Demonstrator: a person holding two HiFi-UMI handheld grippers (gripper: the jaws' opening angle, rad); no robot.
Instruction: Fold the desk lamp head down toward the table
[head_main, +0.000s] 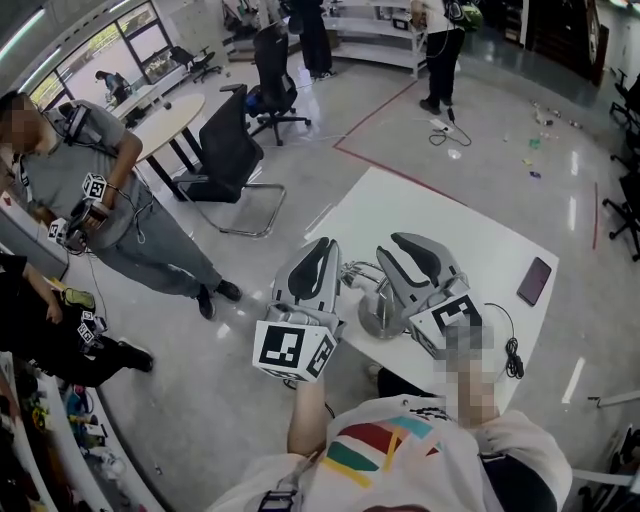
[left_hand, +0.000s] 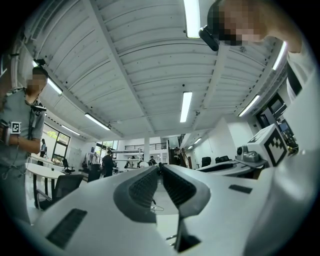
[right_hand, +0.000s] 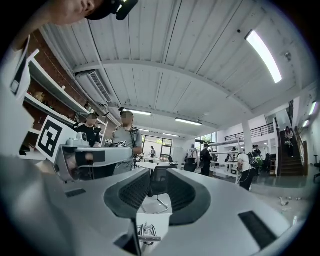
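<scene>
The desk lamp stands near the white table's (head_main: 470, 230) front edge, its round metal base (head_main: 380, 318) and thin metal arm (head_main: 356, 272) showing between my two grippers. The lamp head is hidden. My left gripper (head_main: 325, 245) hovers just left of the arm, its tips (left_hand: 160, 167) meeting with nothing between them. My right gripper (head_main: 392, 247) is above and right of the base. Its jaws (right_hand: 157, 175) stand a little apart and empty, with a piece of the lamp's metal linkage (right_hand: 146, 232) below them. Neither gripper holds the lamp.
A dark phone (head_main: 534, 280) lies at the table's right side, and a black cable (head_main: 513, 355) is coiled near the front right corner. Black office chairs (head_main: 230, 160) stand on the floor beyond the table. People (head_main: 100, 200) stand at the left.
</scene>
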